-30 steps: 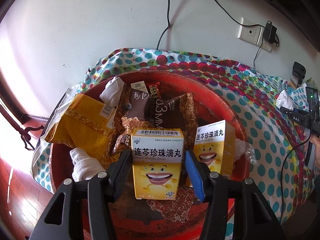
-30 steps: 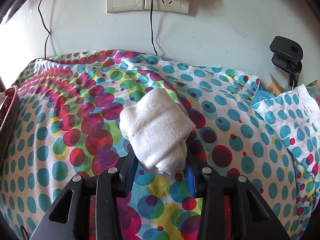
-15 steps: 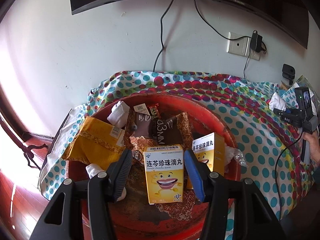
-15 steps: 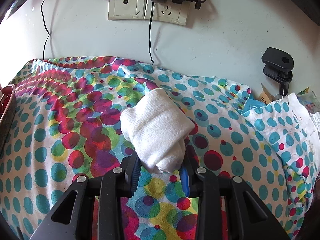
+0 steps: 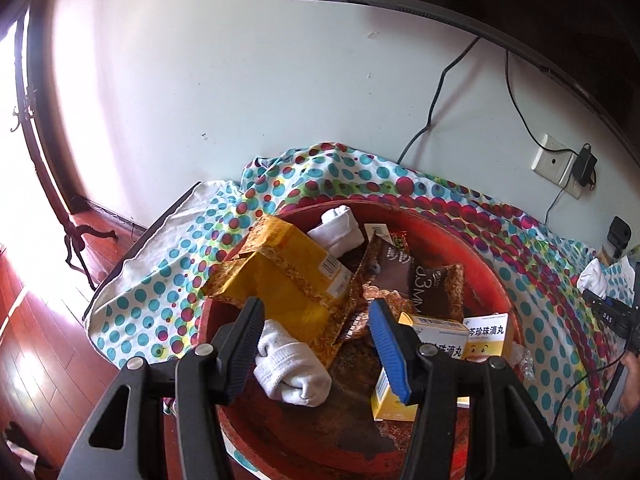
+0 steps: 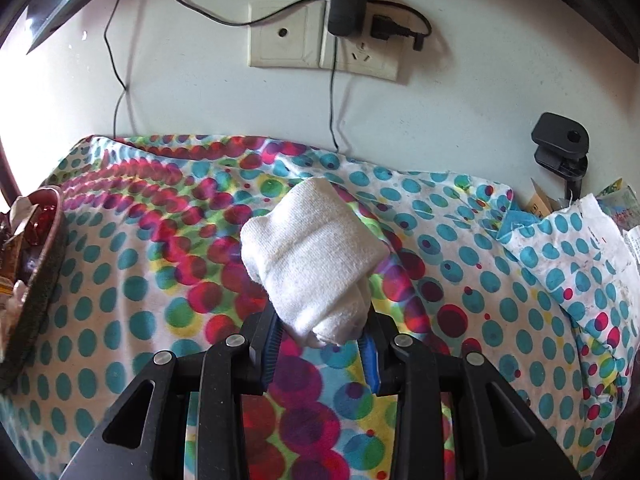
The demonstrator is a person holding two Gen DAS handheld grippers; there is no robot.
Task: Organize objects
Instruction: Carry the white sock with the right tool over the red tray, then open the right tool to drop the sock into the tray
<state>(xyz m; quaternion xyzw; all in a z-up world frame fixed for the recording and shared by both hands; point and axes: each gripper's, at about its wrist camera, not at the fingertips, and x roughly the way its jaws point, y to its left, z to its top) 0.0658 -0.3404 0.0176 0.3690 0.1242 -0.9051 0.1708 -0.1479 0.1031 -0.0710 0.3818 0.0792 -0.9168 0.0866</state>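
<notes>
My right claw (image 6: 320,340) grips a rolled white sock (image 6: 316,256), held above the dotted cloth (image 6: 120,280) that covers the surface. My left claw (image 5: 316,344) hangs open and empty over the red basin (image 5: 472,240); below its gap lie a second white sock (image 5: 292,368), a yellow packet (image 5: 280,276) and two yellow medicine boxes (image 5: 440,336).

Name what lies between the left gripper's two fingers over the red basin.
Left wrist view: the open left gripper frames a white rolled sock and yellow packet in the red basin.
</notes>
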